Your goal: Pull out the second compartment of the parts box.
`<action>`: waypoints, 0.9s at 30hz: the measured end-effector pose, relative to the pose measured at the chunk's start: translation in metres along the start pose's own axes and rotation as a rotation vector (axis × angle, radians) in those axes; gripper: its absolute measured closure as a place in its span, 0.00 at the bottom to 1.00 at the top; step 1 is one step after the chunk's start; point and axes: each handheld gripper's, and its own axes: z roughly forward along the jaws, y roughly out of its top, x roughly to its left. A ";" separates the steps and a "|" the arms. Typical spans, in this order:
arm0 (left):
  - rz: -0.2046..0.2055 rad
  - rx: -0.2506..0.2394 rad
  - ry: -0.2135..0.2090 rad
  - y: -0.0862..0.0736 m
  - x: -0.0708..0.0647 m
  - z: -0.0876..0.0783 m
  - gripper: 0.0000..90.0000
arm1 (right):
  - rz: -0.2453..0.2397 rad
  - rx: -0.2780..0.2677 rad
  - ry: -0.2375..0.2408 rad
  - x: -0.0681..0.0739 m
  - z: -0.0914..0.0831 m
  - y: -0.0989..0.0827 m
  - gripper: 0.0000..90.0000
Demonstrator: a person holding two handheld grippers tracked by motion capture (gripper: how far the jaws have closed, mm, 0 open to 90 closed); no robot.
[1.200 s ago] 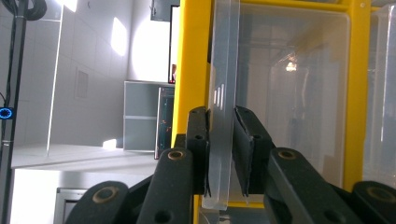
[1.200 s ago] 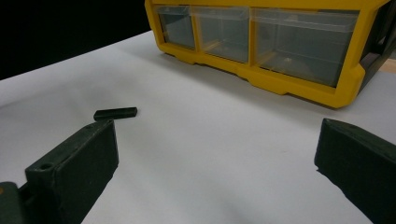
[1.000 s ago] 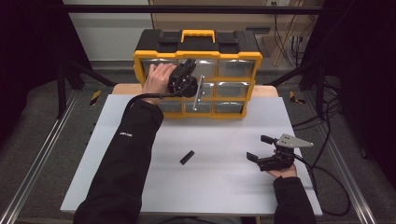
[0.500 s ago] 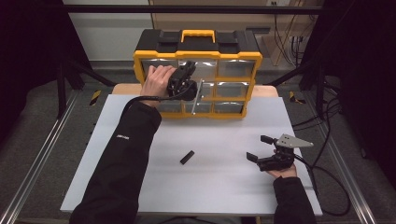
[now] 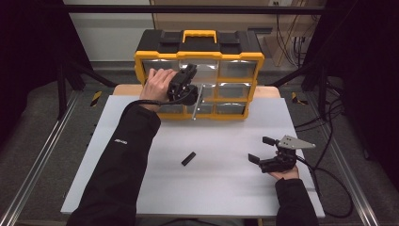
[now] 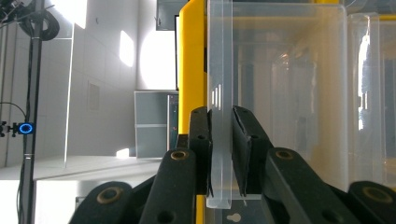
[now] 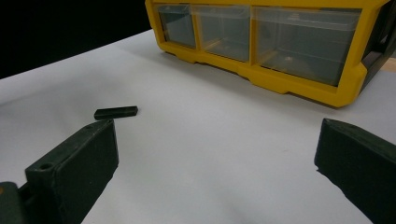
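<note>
A yellow and black organizer [image 5: 141, 63] with clear drawers stands upright at the back of the white table. My left gripper [image 5: 189, 75] reaches up to its front and is shut on the thin clear edge of a drawer [image 6: 219, 70]. In the left gripper view both pads [image 6: 243, 144] press on that clear plastic. A narrow clear drawer part [image 5: 197, 103] sticks out below the gripper. My right gripper [image 5: 260, 149] rests on the table at the right, open and empty. A small black bar [image 5: 188, 158] lies mid-table, also seen at left in the right gripper view as the black bar [image 7: 116, 112].
The white table top [image 5: 226, 188] spreads in front of the organizer [image 7: 299, 86]. Cables [image 5: 329, 183] trail off the table's right side. Metal rails run along both sides and dark stands rise behind.
The left hand has shifted only slightly at the organizer's front, still gripping the clear edge. The right gripper and the black bar have stayed put.
</note>
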 end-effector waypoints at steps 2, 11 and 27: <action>0.002 0.001 0.001 0.001 0.000 -0.001 0.87 | 0.001 0.000 0.000 0.000 0.000 0.000 0.00; 0.000 -0.006 0.004 0.002 -0.001 -0.005 0.87 | 0.000 0.003 0.001 0.000 0.001 0.000 0.00; 0.006 -0.019 0.000 0.002 0.000 -0.010 0.87 | 0.001 0.001 0.001 0.000 0.000 0.000 0.00</action>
